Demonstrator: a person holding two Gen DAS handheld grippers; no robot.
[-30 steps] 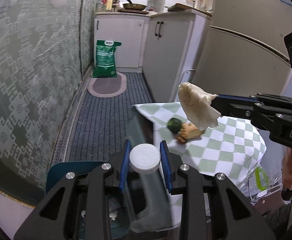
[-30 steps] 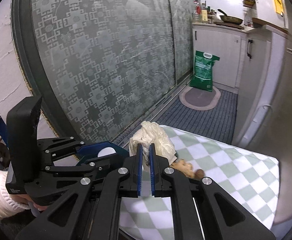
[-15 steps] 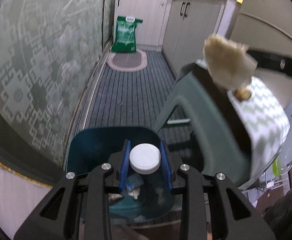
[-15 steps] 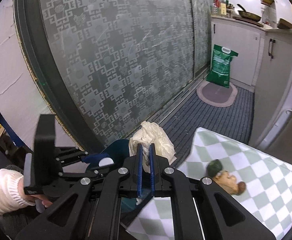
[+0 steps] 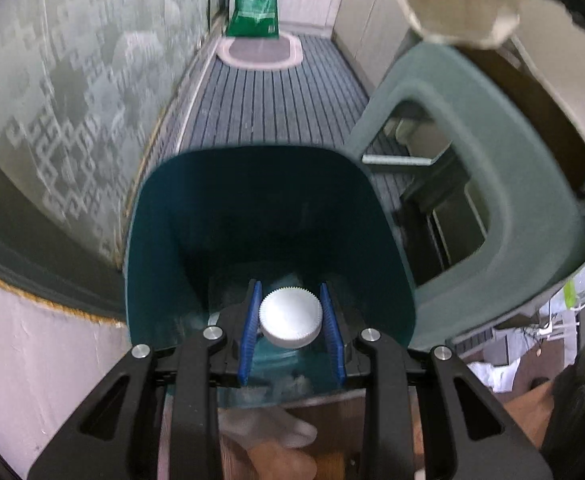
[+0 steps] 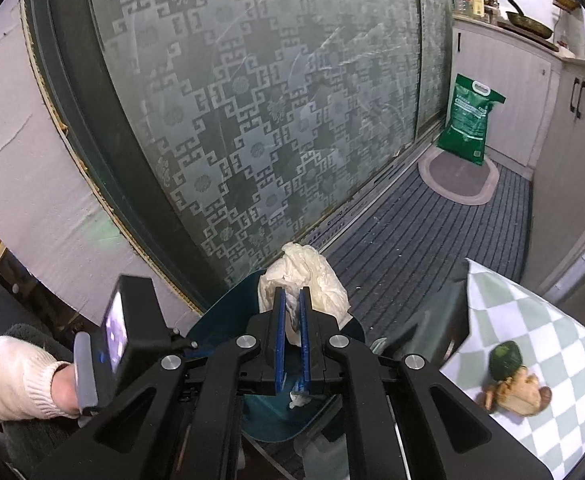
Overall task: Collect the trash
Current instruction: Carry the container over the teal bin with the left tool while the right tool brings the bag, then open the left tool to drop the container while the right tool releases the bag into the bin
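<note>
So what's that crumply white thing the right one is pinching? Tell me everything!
It looks like a crumpled paper tissue, creamy white, soft and wrinkly. The right gripper is shut on it, its blue jaws squeezing the lower middle, so most of the wad puffs out above and beside them and a small scrap pokes out underneath. It hangs in the air over the dark teal bin, touching only the jaws.

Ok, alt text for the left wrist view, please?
The left gripper holds a bottle by its white cap over an open teal bin. A crumpled tissue hangs top right, above striped flooring.
</note>
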